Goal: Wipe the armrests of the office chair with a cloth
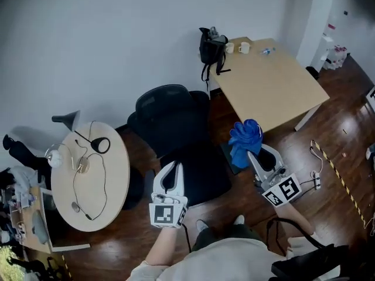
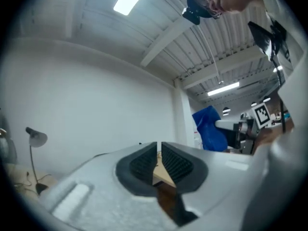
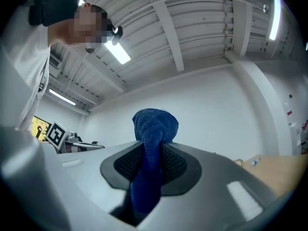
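Cloth (image 1: pixel 245 138), blue, is held clamped in the right gripper (image 1: pixel 254 154), raised beside the office chair (image 1: pixel 170 122), presumably ready for wiping; the left gripper (image 1: pixel 174 167) is held closed on nothing. The pinch is shown plainly only in the right gripper view, and the chair only in the head view.

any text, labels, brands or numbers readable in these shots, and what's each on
No readable words, brands or numbers in any view.
Left marker cube, on the left gripper: black-and-white square pattern, no letters.
Right marker cube, on the right gripper: pattern only.
Blue cloth in the right gripper: no print shows.
Small blue item on the pale wooden desk: too small to read.
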Action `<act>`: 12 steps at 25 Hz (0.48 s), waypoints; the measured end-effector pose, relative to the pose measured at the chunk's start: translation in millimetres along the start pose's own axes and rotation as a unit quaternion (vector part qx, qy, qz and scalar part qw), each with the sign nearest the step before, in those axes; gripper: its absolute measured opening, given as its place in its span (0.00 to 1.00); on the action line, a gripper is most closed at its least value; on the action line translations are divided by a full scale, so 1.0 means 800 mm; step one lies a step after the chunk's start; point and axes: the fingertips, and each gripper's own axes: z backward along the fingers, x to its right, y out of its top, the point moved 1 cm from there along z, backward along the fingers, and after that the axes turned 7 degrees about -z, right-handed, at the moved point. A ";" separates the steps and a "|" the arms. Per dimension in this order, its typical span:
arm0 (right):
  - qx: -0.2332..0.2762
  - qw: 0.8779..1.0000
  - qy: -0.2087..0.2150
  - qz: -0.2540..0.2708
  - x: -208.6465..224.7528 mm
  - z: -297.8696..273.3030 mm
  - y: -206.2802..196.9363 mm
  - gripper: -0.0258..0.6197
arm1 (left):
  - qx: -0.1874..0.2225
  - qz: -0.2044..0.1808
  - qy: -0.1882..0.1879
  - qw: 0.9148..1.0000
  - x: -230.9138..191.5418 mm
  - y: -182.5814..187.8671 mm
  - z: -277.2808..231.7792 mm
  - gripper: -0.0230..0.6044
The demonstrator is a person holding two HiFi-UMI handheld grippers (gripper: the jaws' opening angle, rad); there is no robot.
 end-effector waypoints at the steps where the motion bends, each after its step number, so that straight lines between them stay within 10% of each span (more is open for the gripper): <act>1: 0.005 1.000 0.008 -0.001 -0.019 -0.004 0.010 0.18 | 0.002 -0.003 0.009 1.000 -0.011 0.009 0.016 0.06; 12: 0.025 0.995 0.096 -0.014 -0.124 0.086 0.049 0.18 | 0.028 -0.038 0.112 0.993 0.035 0.072 0.203 0.06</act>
